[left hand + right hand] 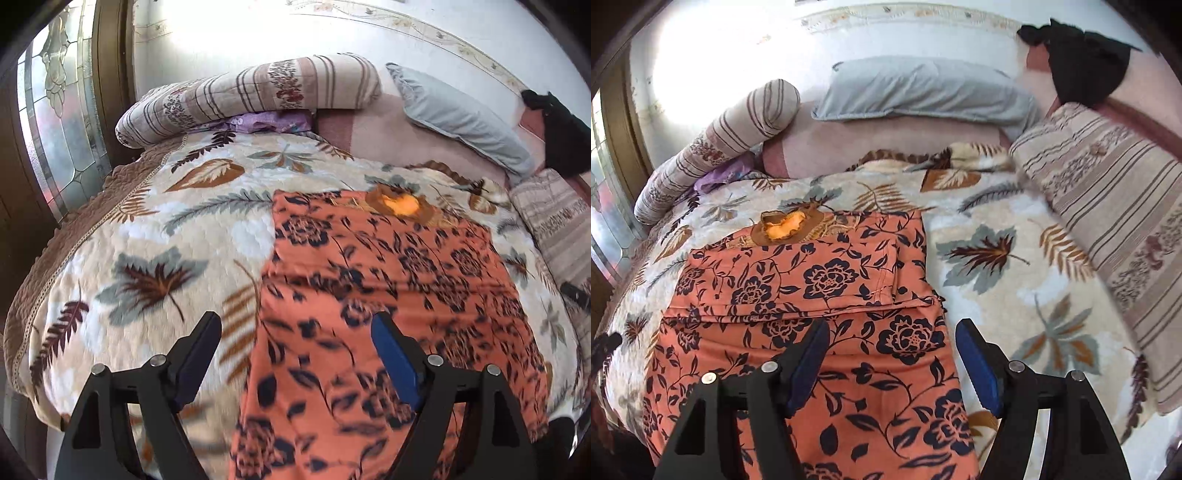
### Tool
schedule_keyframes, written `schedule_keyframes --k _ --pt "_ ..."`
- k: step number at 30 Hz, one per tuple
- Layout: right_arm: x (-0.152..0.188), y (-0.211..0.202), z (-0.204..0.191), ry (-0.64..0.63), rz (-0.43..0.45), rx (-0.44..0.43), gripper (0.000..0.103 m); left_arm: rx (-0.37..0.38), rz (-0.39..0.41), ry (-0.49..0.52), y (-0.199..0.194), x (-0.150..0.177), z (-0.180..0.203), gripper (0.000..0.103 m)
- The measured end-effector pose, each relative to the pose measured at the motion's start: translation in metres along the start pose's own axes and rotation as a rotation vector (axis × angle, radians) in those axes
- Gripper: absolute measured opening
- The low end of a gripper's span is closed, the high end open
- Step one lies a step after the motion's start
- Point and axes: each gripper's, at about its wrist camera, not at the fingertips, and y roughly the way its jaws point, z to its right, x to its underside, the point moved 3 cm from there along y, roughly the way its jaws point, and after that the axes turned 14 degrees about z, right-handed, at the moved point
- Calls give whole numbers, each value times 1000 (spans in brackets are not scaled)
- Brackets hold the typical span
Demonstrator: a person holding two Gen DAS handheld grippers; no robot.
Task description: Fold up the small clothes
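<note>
Surface: a bed under a leaf-print quilt (1015, 236), pillows at the far end.
Garment: orange floral cloth (820, 280) flat on it, long axis near to far.
Right gripper (892, 363): spread wide, empty, above its right edge.
Left gripper (295, 356): spread wide, empty, above its left edge.
Nearer: neither clearly.

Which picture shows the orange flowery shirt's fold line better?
The right wrist view: the orange flowery garment is sharp there, with its folded edge running clearly across. The left wrist view shows the same garment blurred, so the fold barely shows.
</note>
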Motion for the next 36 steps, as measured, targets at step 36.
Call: schedule_keyframes --k 36 --pt "172 -17 120 485 -483 -507 77 -11 -343 -221 1 126 -61 85"
